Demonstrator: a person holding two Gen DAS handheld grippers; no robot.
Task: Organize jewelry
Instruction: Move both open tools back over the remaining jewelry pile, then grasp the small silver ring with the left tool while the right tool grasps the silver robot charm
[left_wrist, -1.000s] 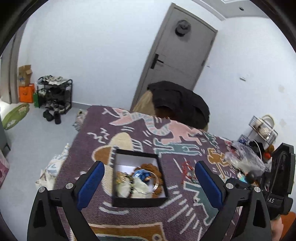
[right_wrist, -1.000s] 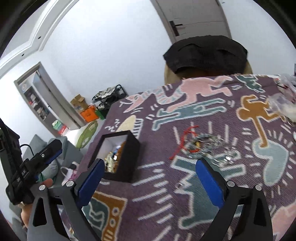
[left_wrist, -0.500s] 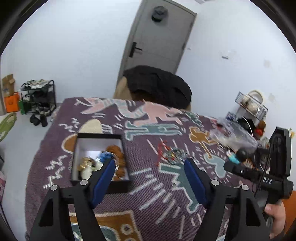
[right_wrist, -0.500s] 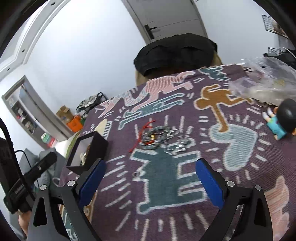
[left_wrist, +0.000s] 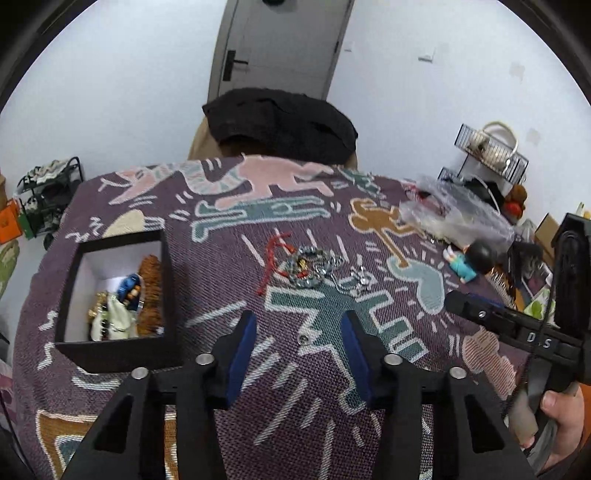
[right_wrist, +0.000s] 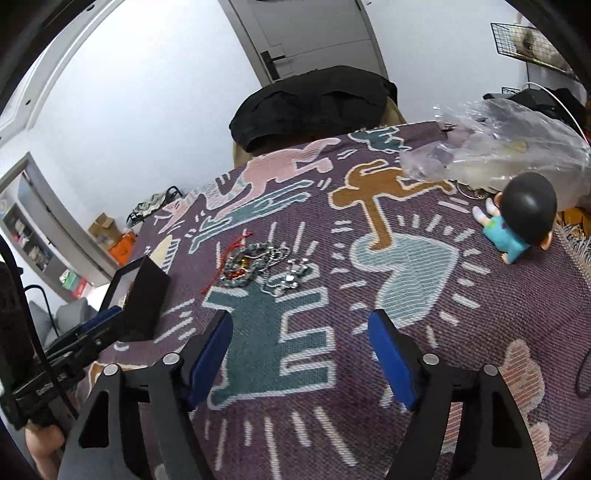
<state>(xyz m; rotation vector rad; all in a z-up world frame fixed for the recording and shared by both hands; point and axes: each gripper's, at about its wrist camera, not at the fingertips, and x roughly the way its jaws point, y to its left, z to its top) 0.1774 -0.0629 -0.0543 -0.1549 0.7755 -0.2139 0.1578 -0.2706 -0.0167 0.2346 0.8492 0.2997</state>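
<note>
Black box (left_wrist: 110, 295) holds some jewelry; a tangled pile (left_wrist: 314, 269) remains on the blanket (left_wrist: 369, 424). Both tongs released, empty.

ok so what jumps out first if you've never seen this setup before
The purple blanket with bold cartoon figures covers the whole surface. At its middle lies a tangled jewelry pile, with an open black box of trinkets to the left. A dark-haired figurine sits at the right edge.

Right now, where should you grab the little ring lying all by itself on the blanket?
Grip the ring across its outer edges, coming straight down from above. It lies flat on the blanket, apart from the jewelry pile, right ahead of the open left gripper.
</note>
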